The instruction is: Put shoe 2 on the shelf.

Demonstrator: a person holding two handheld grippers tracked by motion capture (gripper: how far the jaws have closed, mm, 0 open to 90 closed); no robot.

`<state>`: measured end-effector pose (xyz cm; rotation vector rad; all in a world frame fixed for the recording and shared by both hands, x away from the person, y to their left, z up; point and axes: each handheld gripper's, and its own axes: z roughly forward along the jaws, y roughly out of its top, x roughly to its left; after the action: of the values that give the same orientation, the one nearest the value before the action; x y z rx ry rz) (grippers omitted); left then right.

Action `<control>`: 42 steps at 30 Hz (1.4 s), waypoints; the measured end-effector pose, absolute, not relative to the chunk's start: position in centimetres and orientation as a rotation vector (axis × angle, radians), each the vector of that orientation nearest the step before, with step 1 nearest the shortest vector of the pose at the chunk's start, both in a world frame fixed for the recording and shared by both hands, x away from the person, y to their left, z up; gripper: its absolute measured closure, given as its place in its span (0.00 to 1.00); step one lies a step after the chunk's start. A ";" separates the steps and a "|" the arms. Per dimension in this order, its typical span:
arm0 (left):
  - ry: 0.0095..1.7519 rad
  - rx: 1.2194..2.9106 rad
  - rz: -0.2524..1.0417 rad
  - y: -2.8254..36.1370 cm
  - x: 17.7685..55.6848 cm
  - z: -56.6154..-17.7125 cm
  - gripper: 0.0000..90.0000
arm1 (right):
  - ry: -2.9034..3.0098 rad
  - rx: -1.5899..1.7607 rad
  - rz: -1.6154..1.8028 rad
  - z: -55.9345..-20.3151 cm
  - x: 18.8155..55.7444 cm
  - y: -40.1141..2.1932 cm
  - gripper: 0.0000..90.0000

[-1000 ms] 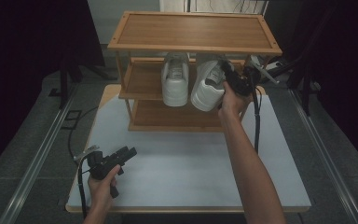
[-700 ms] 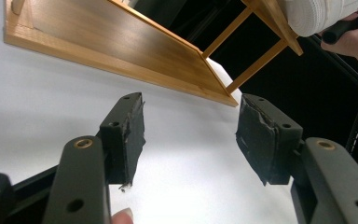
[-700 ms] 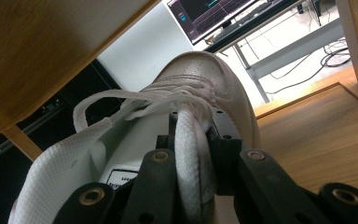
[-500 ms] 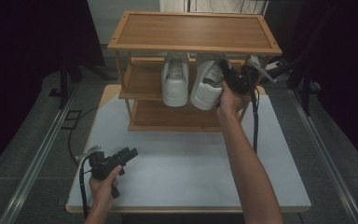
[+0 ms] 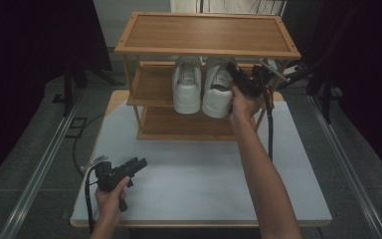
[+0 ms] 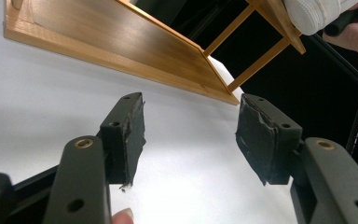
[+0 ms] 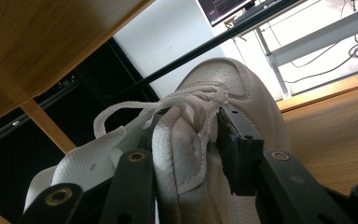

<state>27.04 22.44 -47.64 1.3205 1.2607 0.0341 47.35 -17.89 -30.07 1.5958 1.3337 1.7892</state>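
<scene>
High view: right hand-held gripper [image 5: 238, 79] is pinching the right white sneaker [image 5: 217, 92] by its collar on the rack's middle shelf [image 5: 151, 89]; left hand-held gripper [image 5: 129, 168] is idling wide open and empty over the tabletop [image 5: 204, 174]; soft collar slipping free could topple the sneaker off the shelf edge

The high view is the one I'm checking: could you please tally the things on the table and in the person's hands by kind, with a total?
White shoes: 2, left one and right one, on the middle shelf
Wooden shoe rack: 1
Black grippers: 2, left gripper and right gripper
Total: 5
</scene>
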 end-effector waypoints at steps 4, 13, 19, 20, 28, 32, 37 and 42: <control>1.264 1.322 0.030 22.4 27.0 -47.7 0.46 | 1.348 1.585 1.812 -30.2 47.4 -17.9 0.68; 1.263 1.329 0.028 22.2 27.1 -47.8 0.46 | 1.361 1.589 1.886 -30.4 47.7 -18.4 0.61; 1.263 1.334 0.025 22.0 27.1 -47.9 0.46 | 1.354 1.589 1.962 -30.8 47.1 -19.0 0.61; 1.259 1.335 0.027 22.0 27.1 -47.8 0.46 | 1.368 1.587 1.964 -30.9 47.0 -19.1 0.61; 1.259 1.323 0.028 22.3 27.3 -47.8 0.46 | 1.413 1.561 1.966 -30.9 45.8 -19.6 0.59; 1.263 1.326 0.026 22.2 27.4 -47.8 0.46 | 1.451 1.508 1.951 -30.8 44.9 -20.0 0.56; 1.268 1.314 0.029 22.3 27.4 -47.6 0.46 | 1.496 1.452 1.897 -30.7 44.0 -20.3 0.54; 1.258 1.303 0.037 22.4 27.8 -47.3 0.46 | 1.505 1.427 1.918 -30.5 42.6 -21.3 0.51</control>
<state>27.84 22.43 -47.32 1.3027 1.2578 0.0371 42.57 -21.25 -30.48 1.4265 1.5050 1.9181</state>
